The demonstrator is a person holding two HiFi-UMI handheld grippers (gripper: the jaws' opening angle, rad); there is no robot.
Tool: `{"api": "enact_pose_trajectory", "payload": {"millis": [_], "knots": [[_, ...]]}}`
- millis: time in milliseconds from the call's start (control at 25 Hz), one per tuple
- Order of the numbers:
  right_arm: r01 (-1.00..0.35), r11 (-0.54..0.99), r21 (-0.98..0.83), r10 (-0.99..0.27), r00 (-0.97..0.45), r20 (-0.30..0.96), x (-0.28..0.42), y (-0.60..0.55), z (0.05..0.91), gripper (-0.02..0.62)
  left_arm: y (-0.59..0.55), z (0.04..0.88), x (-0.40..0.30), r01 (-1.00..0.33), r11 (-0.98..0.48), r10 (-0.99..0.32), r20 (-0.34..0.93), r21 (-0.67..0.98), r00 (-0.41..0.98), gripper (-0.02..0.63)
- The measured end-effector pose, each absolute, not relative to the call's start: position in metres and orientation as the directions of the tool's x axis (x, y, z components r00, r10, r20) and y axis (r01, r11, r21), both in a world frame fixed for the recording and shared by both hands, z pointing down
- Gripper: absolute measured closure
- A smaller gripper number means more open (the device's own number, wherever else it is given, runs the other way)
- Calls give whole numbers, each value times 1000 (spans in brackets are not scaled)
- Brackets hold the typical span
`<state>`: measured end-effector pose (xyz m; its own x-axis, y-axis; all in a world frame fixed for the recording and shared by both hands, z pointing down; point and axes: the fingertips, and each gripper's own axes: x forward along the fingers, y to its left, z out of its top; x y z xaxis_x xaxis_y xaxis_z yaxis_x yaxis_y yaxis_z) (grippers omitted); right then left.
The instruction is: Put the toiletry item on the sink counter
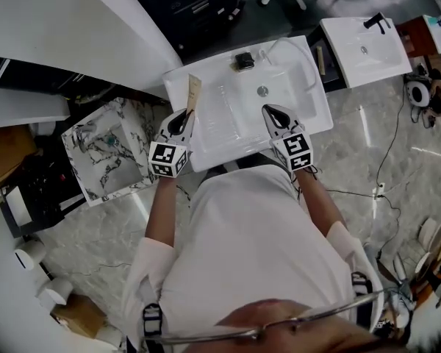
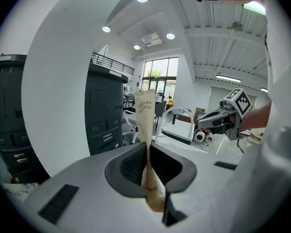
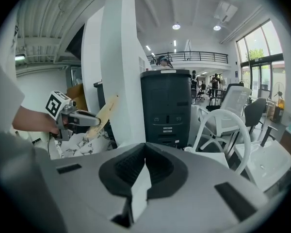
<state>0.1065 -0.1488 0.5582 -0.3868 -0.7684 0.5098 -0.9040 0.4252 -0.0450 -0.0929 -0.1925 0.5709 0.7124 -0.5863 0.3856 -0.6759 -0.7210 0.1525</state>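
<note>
Item: toothbrush packet (image 2: 146,115). It is a narrow, flat sleeve of tan paper. The upper end is printed "TOOTH BRUSH" and the lower end is crimped. The sleeve is pinched in where it is gripped, and it widens above and below that point.

Grip: the left tongs (image 2: 146,147) are clamped on the packet below its middle. The ribbed pads press both flat faces. The crimped end sticks out behind the pads toward the camera, and the printed end extends forward.

Orientation: the long axis is in line with the tongs. In the head view the packet (image 1: 193,94) runs from the left tongs (image 1: 184,120) away from the person, leaning slightly to the person's right. In the right gripper view the packet (image 3: 106,111) slants up and away from the left tongs (image 3: 94,122).

Location: the packet is held in the air over the left margin of the white sink surface (image 1: 206,153), beside the basin with its drain (image 1: 262,91). It does not lie on the surface.

Right tongs (image 3: 144,152): closed together with nothing between them. In the head view they (image 1: 270,112) are over the basin's near side, well apart from the packet.
</note>
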Motion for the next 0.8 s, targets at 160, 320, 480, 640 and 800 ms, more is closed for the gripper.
{"api": "enact_pose_trajectory", "payload": {"millis": [160, 320, 480, 640, 800], "knots": [[-892, 445, -77, -745, -417, 520, 110, -155, 570, 591, -206, 587, -79, -659, -747, -561, 450, 85, 694, 578], [-883, 457, -105, -728, -439, 527, 115, -162, 579, 591, -220, 604, -72, -635, -773, -534, 522, 18, 665, 578], [-882, 455, -122, -720, -445, 532, 126, -171, 588, 591, -233, 626, -64, -584, -810, -496, 597, -55, 631, 578], [-884, 446, -137, -719, -446, 533, 139, -181, 595, 591, -247, 652, -55, -514, -849, -454, 666, -121, 593, 578], [-883, 447, -147, -710, -449, 542, 146, -184, 603, 591, -259, 685, -51, -457, -876, -414, 730, -156, 544, 578]]}}
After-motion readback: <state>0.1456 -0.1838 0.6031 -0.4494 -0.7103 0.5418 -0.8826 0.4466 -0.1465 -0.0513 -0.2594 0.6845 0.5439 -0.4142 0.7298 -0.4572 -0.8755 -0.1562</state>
